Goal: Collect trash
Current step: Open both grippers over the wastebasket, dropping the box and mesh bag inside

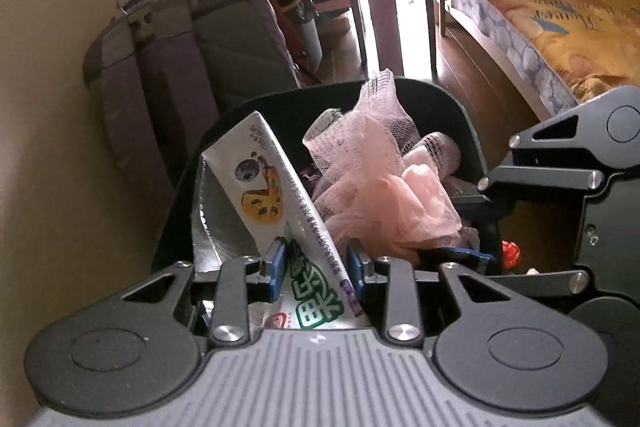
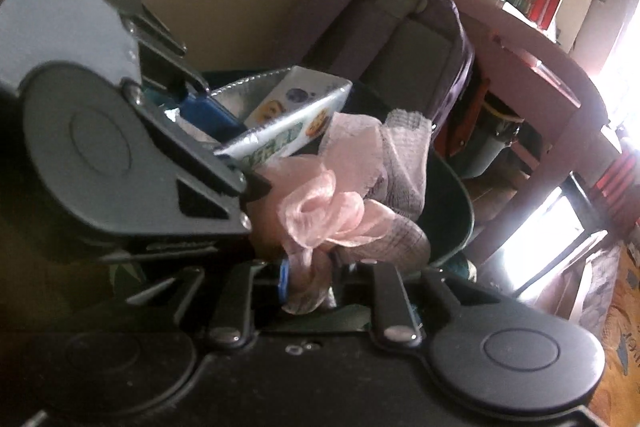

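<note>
Wrapper [image 1: 276, 203]: it stands in the bin [image 1: 460, 115], long axis running from the left gripper [image 1: 316, 267] up and away toward the bin's far-left rim, silver lining facing left. The left gripper's blue pads [image 1: 276, 263] are clamped on its lower end. The print shows yellow lotus-root slices, large green Chinese characters and a line of small text too fine to read. Behind the bin, a purple backpack [image 1: 180, 59] leans on the wall. Right of the wrapper, pink mesh [image 1: 384, 183] fills the bin and rises above its rim. The right gripper [image 2: 308, 283] is pinched on a fold of that mesh. On the floor right of the bin lies a red scrap [image 1: 511, 251].
</note>
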